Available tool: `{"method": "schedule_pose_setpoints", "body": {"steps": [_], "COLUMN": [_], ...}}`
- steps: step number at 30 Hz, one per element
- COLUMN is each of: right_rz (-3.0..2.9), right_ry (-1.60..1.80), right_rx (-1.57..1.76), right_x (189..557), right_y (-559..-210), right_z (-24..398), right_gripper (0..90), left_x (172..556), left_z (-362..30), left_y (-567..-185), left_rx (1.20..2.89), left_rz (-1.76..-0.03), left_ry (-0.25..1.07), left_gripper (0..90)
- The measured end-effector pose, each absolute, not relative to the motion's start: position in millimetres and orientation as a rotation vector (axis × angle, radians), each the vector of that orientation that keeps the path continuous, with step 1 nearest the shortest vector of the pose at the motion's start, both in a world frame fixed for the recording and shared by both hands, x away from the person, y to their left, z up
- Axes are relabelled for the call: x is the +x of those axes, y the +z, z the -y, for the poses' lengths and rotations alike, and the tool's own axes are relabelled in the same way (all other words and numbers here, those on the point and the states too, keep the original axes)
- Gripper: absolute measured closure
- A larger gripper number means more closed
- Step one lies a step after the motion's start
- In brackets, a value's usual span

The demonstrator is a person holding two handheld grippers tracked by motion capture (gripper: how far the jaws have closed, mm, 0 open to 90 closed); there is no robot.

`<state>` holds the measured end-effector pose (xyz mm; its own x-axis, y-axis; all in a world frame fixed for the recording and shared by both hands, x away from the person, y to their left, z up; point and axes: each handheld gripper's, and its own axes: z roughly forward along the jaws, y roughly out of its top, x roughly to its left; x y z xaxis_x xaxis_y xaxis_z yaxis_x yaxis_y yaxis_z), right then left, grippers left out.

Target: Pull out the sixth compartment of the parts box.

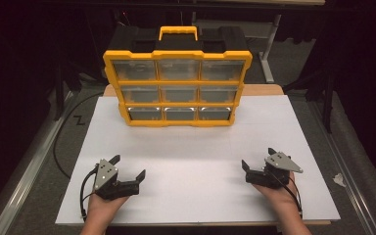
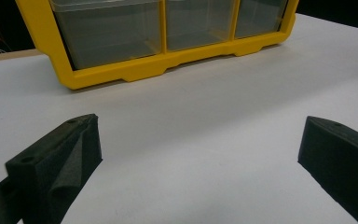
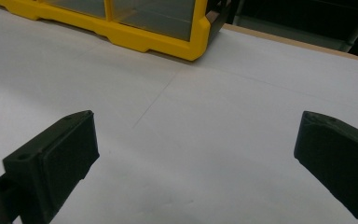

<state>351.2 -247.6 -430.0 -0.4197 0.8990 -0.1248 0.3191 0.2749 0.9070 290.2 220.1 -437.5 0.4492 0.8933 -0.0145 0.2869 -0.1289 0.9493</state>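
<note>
1. Left claw (image 1: 129, 166): held low over the near left of the counter (image 1: 196, 196), jaws spread wide, nothing between them. The left gripper view confirms bare white surface in the gap.

2. Right claw (image 1: 258, 157): held low over the near right of the counter, jaws likewise wide apart and empty. The two claws are well apart from each other.

3. Organiser (image 1: 177, 88): stands upright at the far middle of the counter, well apart from both claws, its drawer face turned toward the person. Yellow frame, black body behind, yellow handle (image 1: 178, 32) on top. Nine clear drawers (image 1: 179, 69) in three rows of three, all seated flush.

4. Handling, judged: the frame is rigid plastic and should not flex under a grip. The whole case looks bulky and moderately heavy; it may tip backward if pushed high on the face. The drawers appear light, smooth and somewhat slippery; contents cannot be made out.

5. Where to grip, judged: the top handle for lifting the case; for a drawer, the lip along its top front edge, with the other claw steadying the frame at a side.

6. Surface: flat white board, matte and clean, laid on a wooden top that shows at the far edge.

7. Room: dark surroundings, black drapes, grey floor with a cable (image 1: 58, 147) at left and a metal stand (image 1: 269, 49) at the rear right.
</note>
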Motion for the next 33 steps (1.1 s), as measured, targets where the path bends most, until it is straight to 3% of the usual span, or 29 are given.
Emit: {"method": "schedule_pose_setpoints", "body": {"steps": [16, 33], "right_rz": [-1.886, -1.876], "right_ry": [1.090, 1.055], "right_rx": [1.089, 1.049], "right_x": [391.8, 379.0], "right_y": [-433.5, -420.3], "right_z": [225.9, 235.3], "right_gripper": [1.0, 1.0], "left_x": [289.8, 289.0], "left_z": [-221.5, -221.6], "left_y": [-437.0, -437.1], "left_rx": [1.654, 1.659], "left_rz": [-1.038, -1.042], "left_ry": [0.729, 0.735], "left_gripper": [0.1, 0.6]}}
